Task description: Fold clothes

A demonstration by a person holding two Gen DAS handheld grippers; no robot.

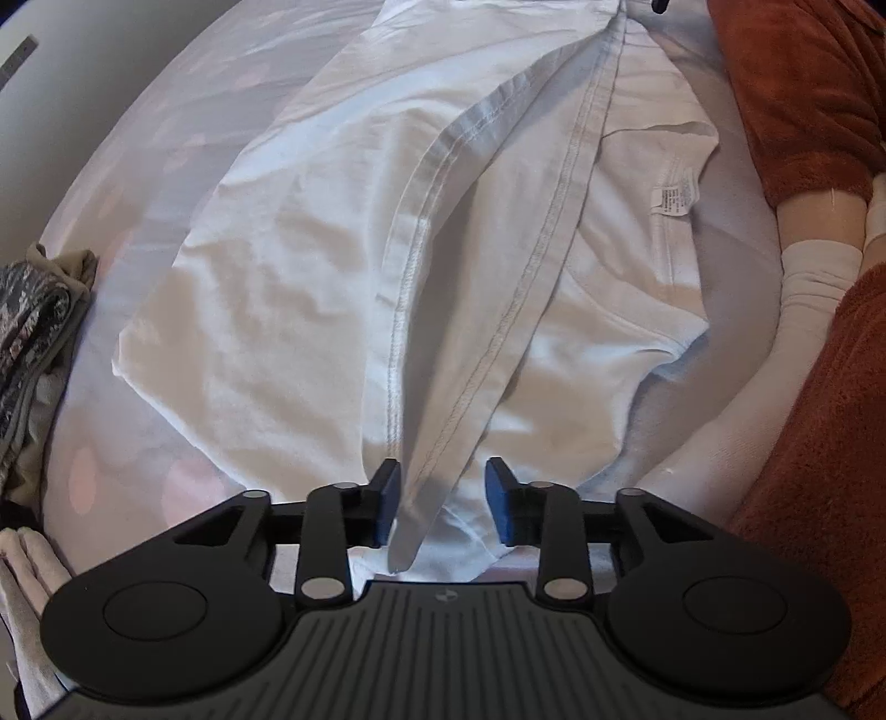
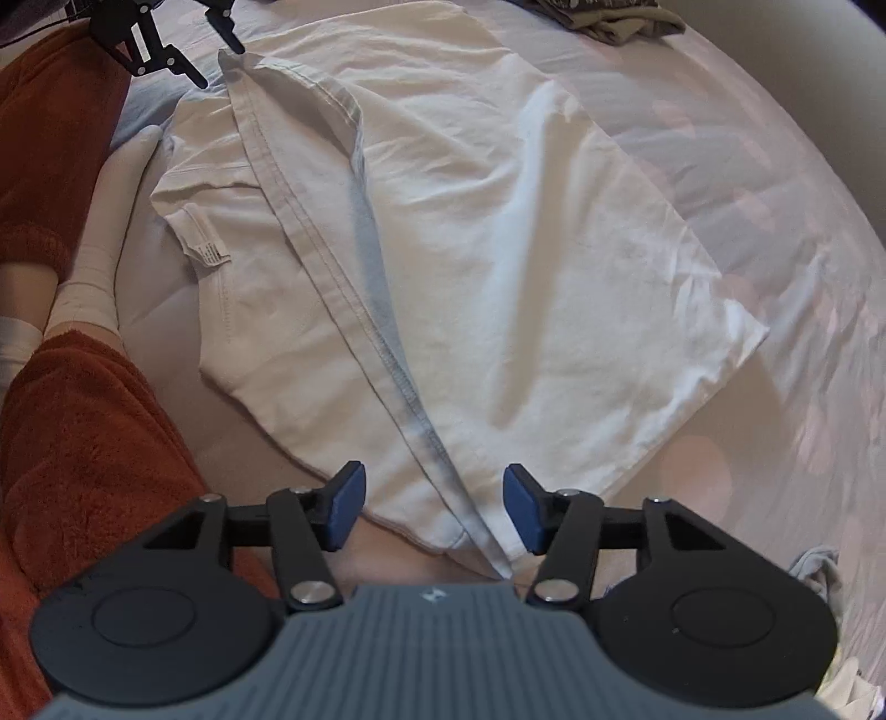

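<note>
While the left wrist view is looking down over the bed [image 1: 138, 166], the white T-shirt [image 1: 288, 288] is lying spread on the pale sheet with its hemmed bottom edge [image 1: 531, 266] drawn over the body toward the neck end. The care label [image 1: 674, 195] is showing inside the collar, close to the person's socked foot [image 1: 803, 299] and rust-coloured fleece trousers [image 1: 819, 421]. The left gripper [image 1: 442, 501] is hovering with its blue pads apart, and a corner of the hem is sitting between them, though neither pad is pressing on it. A patterned garment [image 1: 33, 332] is waiting at the bed's edge.

From the right wrist view, the right gripper [image 2: 434, 507] is likewise standing with its pads parted, the hem's other corner lying loose in the gap. The shirt is reaching away across the sheet, its fold line running diagonally toward the far end, where the tips of the other gripper are just showing at the top edge. Another bundle of cloth [image 2: 609, 22] is lying beyond the shirt, possibly more laundry, though it is too cropped to be sure.

As a judgement, the first lengthwise fold is laid but still ridged; flattening it, folding again and doing the remaining garments are all pending.
</note>
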